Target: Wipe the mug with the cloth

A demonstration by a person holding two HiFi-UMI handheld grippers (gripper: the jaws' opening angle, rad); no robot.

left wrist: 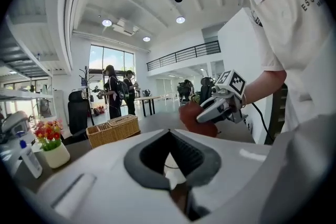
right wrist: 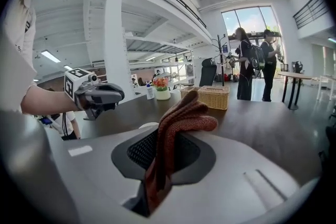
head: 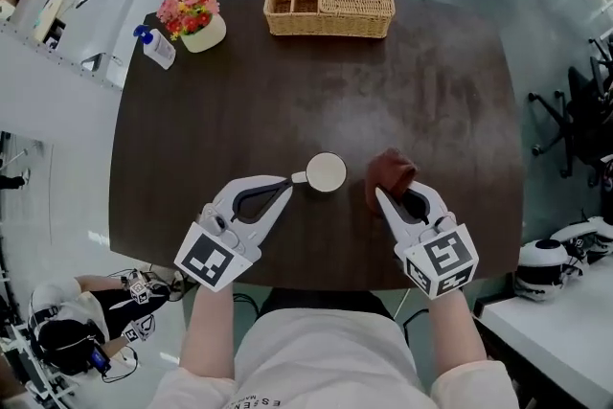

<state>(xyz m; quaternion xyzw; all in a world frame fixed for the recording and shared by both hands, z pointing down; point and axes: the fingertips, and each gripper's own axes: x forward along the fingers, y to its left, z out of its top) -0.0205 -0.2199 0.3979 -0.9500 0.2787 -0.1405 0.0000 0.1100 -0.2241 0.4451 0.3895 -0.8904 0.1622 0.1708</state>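
A white ceramic mug (head: 326,172) is seen standing upright on the dark brown wooden counter (head: 287,91), near its front edge. The mug's handle is turned to the left and is pinched by the left claw (head: 287,179), whose jaws are pressed onto it. Just right of the mug, a reddish-brown knitted cloth (head: 388,170) is clamped between the jaws of the right claw (head: 379,194). The cloth is bunched beyond the jaw tips, and contact with the mug cannot be confirmed. Well beyond the mug, a woven wicker basket (head: 330,7) is placed, and a white pot of colourful flowers (head: 196,22) is set beyond the mug to the left.
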